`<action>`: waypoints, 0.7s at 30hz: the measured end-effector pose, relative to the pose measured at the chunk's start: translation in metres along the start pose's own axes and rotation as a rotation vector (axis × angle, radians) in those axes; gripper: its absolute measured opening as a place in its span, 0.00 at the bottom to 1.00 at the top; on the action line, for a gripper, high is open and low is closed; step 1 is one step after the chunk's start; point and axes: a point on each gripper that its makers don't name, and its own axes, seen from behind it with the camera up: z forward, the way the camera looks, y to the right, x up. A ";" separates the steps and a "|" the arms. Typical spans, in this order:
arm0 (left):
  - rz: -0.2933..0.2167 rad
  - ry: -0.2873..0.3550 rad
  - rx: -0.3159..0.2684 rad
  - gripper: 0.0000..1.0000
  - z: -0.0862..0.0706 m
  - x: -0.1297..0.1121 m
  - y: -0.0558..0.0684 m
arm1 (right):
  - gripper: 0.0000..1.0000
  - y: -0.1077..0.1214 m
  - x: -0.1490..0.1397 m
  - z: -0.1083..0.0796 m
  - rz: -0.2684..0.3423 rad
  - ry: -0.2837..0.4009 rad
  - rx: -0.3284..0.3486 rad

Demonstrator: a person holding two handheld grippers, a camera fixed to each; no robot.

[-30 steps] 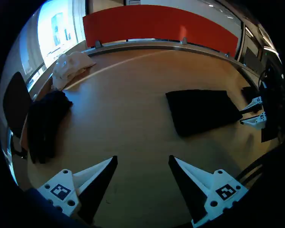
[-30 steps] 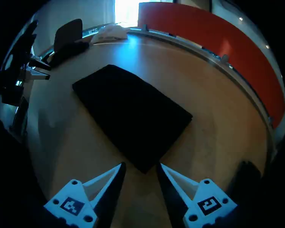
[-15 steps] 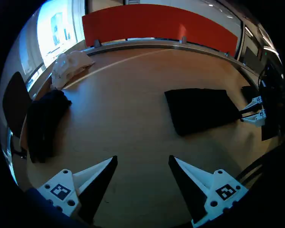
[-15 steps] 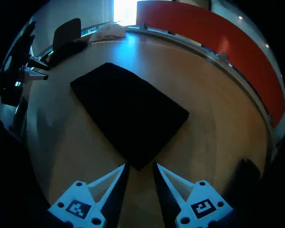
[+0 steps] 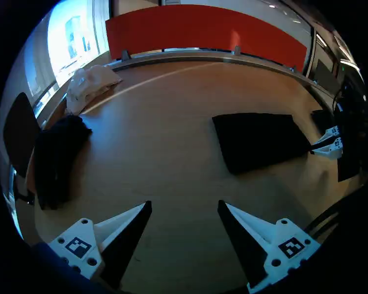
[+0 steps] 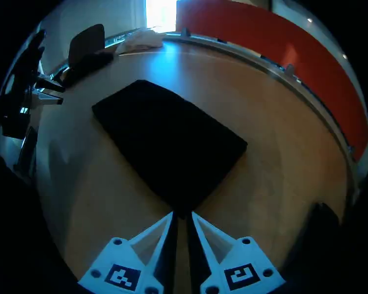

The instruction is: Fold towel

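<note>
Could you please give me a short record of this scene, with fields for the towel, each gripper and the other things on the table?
towel: black, flat rectangle on table
right gripper: shut on towel's near corner
left gripper: open, over bare table, apart from towel
other cloths: white cloth and dark cloth along table's edge, away from towel
backdrop: red panel behind table

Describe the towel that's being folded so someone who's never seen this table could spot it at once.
Start at the long orange panel behind the wooden table and come forward. The black towel lies there, the right gripper at its near corner. Unlike the crumpled white cloth and the heaped dark cloth at the table's edge, it is a flat, neat rectangle.
</note>
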 end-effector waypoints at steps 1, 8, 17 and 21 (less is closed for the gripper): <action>0.000 0.000 0.000 1.00 0.000 0.000 0.000 | 0.09 0.000 0.001 0.000 0.006 0.003 0.002; 0.002 -0.001 -0.001 1.00 0.001 0.000 0.000 | 0.06 0.002 0.004 -0.004 0.035 0.022 -0.007; 0.003 0.001 -0.002 1.00 0.001 0.002 0.000 | 0.06 0.005 0.023 -0.021 0.028 0.075 -0.037; 0.002 0.004 -0.003 1.00 0.001 0.004 0.000 | 0.06 0.010 0.038 -0.034 0.023 0.111 -0.060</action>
